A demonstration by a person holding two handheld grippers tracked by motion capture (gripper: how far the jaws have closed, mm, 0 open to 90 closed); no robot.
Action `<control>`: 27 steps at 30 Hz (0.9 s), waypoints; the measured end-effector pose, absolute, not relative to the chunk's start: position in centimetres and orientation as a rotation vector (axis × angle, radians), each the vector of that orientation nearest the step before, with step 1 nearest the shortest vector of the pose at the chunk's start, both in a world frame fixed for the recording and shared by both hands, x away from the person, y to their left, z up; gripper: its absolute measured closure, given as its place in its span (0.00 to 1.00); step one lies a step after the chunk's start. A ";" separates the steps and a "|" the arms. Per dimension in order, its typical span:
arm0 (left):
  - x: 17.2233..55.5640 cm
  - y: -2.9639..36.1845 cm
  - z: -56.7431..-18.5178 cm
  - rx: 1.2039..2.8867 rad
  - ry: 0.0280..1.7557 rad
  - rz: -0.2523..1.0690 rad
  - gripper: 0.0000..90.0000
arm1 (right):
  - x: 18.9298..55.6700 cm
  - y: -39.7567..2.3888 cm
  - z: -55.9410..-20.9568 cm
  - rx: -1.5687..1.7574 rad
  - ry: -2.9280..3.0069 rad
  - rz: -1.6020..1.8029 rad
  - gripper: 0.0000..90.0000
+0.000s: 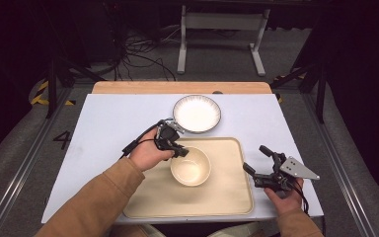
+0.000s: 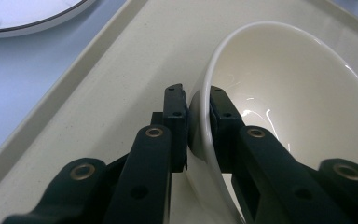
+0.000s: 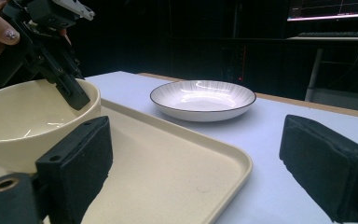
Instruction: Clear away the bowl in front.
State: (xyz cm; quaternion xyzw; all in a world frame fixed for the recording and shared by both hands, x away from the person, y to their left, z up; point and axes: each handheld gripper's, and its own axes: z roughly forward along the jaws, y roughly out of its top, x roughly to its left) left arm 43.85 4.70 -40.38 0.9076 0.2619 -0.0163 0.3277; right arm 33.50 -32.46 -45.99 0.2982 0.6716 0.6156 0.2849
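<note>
A cream bowl (image 1: 191,167) sits on the beige tray (image 1: 222,197) near the table's front. My left gripper (image 1: 181,151) is shut on the bowl's near-left rim; in the left gripper view one jaw is outside the wall and one inside the bowl (image 2: 298,93), at the left gripper (image 2: 198,100). From the right gripper view, the bowl (image 3: 23,121) stands at the left with the other gripper (image 3: 70,88) on its rim. My right gripper (image 1: 255,159) is open by the tray's right edge, nothing between its fingers (image 3: 81,163).
A white plate with a dark rim (image 1: 197,113) lies on the table beyond the tray (image 3: 168,163); it is also in the right gripper view, plate (image 3: 203,99), and the left gripper view, plate (image 2: 23,14). The white tabletop (image 1: 113,128) extends left.
</note>
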 end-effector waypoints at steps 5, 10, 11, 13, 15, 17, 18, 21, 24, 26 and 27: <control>43.9 4.7 -40.5 2.371 0.695 -0.044 0.87 | 33.5 -32.5 -46.0 0.800 1.794 1.646 0.11; 43.9 4.7 -40.5 2.379 0.701 -0.003 0.81 | 33.5 -32.5 -46.0 0.802 1.794 1.646 0.10; 43.9 4.7 -40.5 2.376 0.702 -0.001 0.79 | 33.5 -32.5 -46.0 0.802 1.794 1.646 0.10; 43.9 4.9 -40.3 2.333 0.704 -0.005 0.74 | 33.5 -32.5 -46.0 0.801 1.793 1.645 0.10; 43.9 5.0 -40.2 2.324 0.700 0.005 0.68 | 33.5 -32.5 -46.0 0.801 1.793 1.645 0.10; 43.7 5.2 -39.7 2.302 0.688 0.036 0.63 | 33.5 -32.5 -46.0 0.802 1.793 1.645 0.10; 43.7 5.3 -39.6 2.295 0.681 0.044 0.59 | 33.5 -32.5 -46.0 0.803 1.793 1.645 0.10; 43.5 5.5 -39.3 2.274 0.679 0.067 0.53 | 33.6 -32.4 -46.0 0.810 1.793 1.640 0.09; 43.0 6.0 -38.9 2.243 0.671 0.118 0.41 | 33.7 -32.3 -45.9 0.823 1.803 1.623 0.09; 42.6 6.4 -38.7 2.228 0.659 0.144 0.36 | 33.7 -32.3 -45.9 0.821 1.803 1.622 0.08; 42.5 6.6 -38.6 2.222 0.652 0.158 0.33 | 33.7 -32.4 -45.9 0.824 1.803 1.623 0.08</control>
